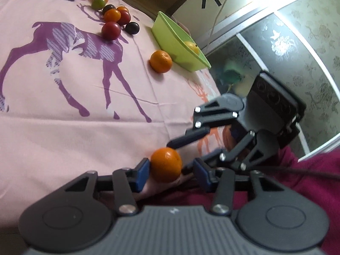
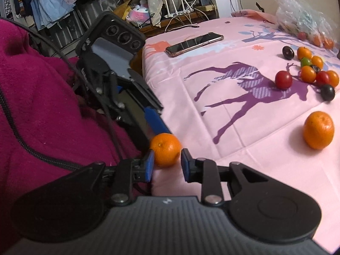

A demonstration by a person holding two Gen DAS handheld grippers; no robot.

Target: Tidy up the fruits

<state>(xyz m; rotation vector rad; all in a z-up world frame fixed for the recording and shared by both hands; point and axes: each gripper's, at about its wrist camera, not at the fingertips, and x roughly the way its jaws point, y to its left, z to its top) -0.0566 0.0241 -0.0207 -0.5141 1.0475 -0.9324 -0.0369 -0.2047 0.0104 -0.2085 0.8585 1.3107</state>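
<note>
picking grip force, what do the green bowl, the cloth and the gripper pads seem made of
Green bowl: looks like plastic, with a smooth, uniform lime colour, a thin rim and a mild sheen.
Cloth: woven fabric, matt, with creases and a printed purple deer.
Pads of the right hand-held gripper: blue, matt, likely rubber or soft plastic; the look leaves it open.

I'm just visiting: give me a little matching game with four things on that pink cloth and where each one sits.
Things:
1. lime-green plastic bowl
2. rose-gold mobile phone
3. clear plastic bag
4. small orange mandarin

Places:
A. between the open jaws of both grippers
B. holds one yellow fruit
C. lies flat, screen up
D. far corner, fruit inside

Pairs: 1-B, 2-C, 3-D, 4-A
</note>
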